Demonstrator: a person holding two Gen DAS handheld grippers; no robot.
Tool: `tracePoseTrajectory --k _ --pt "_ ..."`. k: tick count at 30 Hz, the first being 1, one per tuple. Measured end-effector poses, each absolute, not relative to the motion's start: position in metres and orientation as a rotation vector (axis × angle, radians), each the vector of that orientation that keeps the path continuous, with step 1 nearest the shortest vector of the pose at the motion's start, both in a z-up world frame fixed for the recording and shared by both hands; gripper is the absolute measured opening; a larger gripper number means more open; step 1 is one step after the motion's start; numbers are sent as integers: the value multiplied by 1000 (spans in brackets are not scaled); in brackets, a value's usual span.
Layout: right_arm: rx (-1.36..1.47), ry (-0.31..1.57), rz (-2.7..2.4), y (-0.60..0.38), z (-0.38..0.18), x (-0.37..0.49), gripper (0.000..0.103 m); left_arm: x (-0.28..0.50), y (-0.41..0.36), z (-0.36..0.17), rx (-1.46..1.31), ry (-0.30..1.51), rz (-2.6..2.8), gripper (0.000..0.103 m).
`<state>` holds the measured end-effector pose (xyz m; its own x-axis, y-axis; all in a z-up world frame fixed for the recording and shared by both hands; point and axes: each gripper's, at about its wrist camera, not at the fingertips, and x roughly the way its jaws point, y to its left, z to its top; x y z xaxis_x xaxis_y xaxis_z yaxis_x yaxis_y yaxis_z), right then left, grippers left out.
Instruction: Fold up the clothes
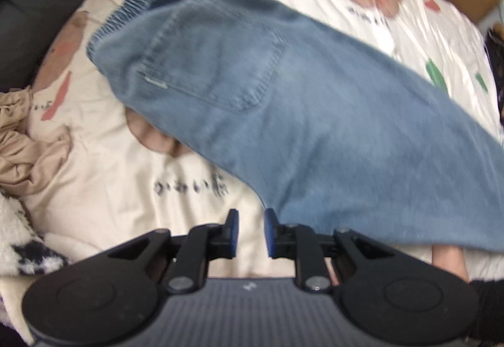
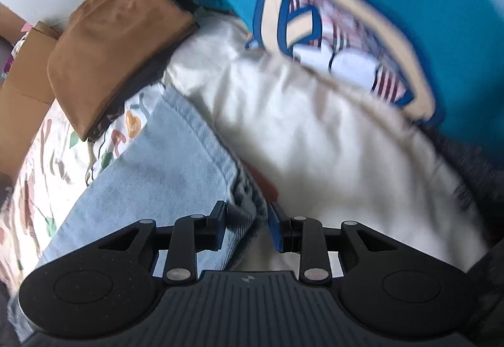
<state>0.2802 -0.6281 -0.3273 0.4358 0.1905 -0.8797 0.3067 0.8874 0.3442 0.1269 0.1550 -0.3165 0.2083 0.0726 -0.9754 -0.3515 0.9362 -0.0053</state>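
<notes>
Denim fills most of what I see from both wrists. At the bottom of my left view, the left gripper [image 1: 251, 232] stands with a narrow gap between its blue pads and nothing between them; only cream bedding shows in the gap, and the edge of the jeans [image 1: 283, 114] lies just beside the right-hand pad without being pinched. My right gripper [image 2: 246, 227] is a little wider apart, and the hem end of the jeans [image 2: 176, 158] sits bunched between the pads, though I see no pad pressing on it, so I read it as let go. Beyond the left gripper the jeans lie spread across the cartoon-printed bedsheet [image 1: 104, 177], back pocket [image 1: 214, 60] up and elastic waistband [image 1: 126, 13] at the far left end. A crumpled tan garment [image 1: 28, 155] sits at the left edge, and a fuzzy black-and-white fabric [image 1: 22, 240] lies below it. Past the right gripper, a white cloth [image 2: 315, 139] overlaps the trouser hem. Farther back I see a folded brown garment [image 2: 116, 44] resting on the sheet, a bright teal printed fabric [image 2: 409, 0] behind the white cloth, and a cardboard box [image 2: 25, 76] at the far left.
</notes>
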Motion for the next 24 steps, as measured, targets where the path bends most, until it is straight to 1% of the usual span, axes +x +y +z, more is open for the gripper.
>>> tracePoseTrajectory --k 3,5,8,10,12,19,24 --pt "420 1100 -52 -625 -314 286 31 140 165 -319 -229 1277 321 22" --pt "363 1090 -23 -618 -307 292 31 149 175 -315 -226 1232 343 34" --pt "279 1096 44 -599 -304 301 31 168 194 -313 -240 1173 372 34" --pt "235 1098 81 -582 -305 306 37 184 206 -315 -240 1139 387 34" --pt "187 1097 106 -564 -308 310 40 198 219 -317 -245 1104 410 34" --pt "83 1120 215 -501 -325 320 42 246 266 -335 -321 1014 486 34" --pt "29 1132 275 -464 -339 330 43 264 293 -345 -390 969 543 34"
